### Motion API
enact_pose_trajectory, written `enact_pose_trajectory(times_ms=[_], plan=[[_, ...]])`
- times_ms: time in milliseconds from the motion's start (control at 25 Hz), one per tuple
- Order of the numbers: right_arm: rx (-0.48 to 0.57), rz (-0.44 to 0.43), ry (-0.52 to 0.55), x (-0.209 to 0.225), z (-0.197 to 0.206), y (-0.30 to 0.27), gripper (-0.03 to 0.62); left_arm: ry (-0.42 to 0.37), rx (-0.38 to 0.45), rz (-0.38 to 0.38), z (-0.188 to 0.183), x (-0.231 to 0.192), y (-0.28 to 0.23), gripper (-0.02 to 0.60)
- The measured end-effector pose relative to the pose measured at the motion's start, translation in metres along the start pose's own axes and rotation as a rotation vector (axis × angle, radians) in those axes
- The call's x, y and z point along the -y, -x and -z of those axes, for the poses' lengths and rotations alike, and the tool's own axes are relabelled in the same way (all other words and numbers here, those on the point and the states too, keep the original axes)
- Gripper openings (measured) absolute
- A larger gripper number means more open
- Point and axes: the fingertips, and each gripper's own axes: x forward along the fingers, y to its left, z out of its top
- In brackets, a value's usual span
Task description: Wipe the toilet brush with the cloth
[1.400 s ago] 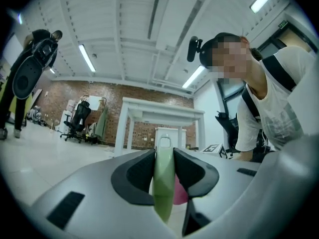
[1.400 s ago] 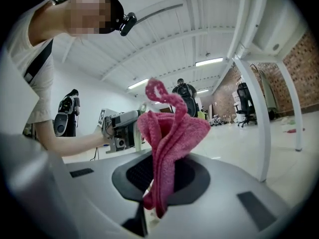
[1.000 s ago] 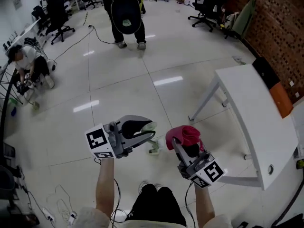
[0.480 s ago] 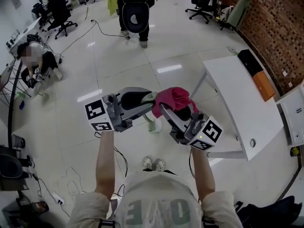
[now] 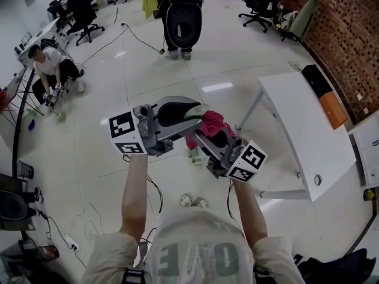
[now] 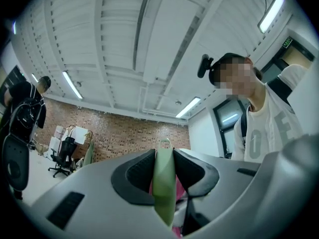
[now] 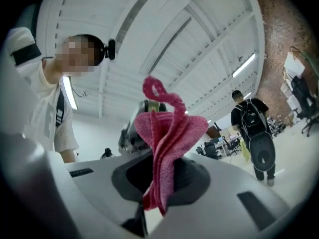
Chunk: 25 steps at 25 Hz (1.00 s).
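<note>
Head view, left gripper: it was held out at chest height above the glossy floor, its jaws narrowly apart and clamped on the green handle of the toilet brush.
Head view, toilet brush: it hung off the floor, its pale lower end below and between the two grippers.
Head view, right gripper: it pointed up and to the left, its jaws closed on the pink cloth.
Head view, cloth: it was bunched just beside the left gripper's tips; whether it touched the handle could not be told.
Head view, surroundings: a white table stood to the right, well apart.
Left gripper view, left gripper: both dark pads pressed on the flat green handle.
Left gripper view, toilet brush: its handle ran up between the jaws, with its loop end just past them.
Left gripper view, cloth: a pink patch showed behind the handle.
Right gripper view, right gripper: its jaws pinched a fold of fabric.
Right gripper view, cloth: it stood up out of the jaws, with a loop at the top.
</note>
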Motion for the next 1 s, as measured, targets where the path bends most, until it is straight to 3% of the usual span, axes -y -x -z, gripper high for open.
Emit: enact_pose_trajectory(times_ms=[200, 320, 480, 640, 760, 1000], plan=[[-0.174, 0.069, -0.002, 0.016, 0.06, 0.006, 0.031, -0.028, 0.032, -0.008, -0.021, 0.0, 0.002, 0.118], [-0.267, 0.11, -0.005, 0.023, 0.094, 0.015, 0.032, -0.075, -0.004, -0.042, -0.025, -0.001, 0.001, 0.118], [-0.288, 0.166, -0.01, 0.032, 0.102, 0.021, 0.031, -0.081, -0.082, -0.097, -0.015, -0.013, 0.004, 0.118], [-0.293, 0.211, 0.09, 0.019, 0.084, 0.026, 0.031, -0.04, -0.102, -0.217, 0.003, -0.041, 0.015, 0.118], [-0.35, 0.23, 0.163, 0.006, 0.093, 0.025, 0.031, -0.037, -0.082, -0.311, 0.007, -0.053, 0.02, 0.118], [-0.534, 0.409, 0.291, 0.031, 0.132, 0.02, 0.031, -0.021, -0.045, -0.366, 0.002, -0.059, 0.011, 0.118]])
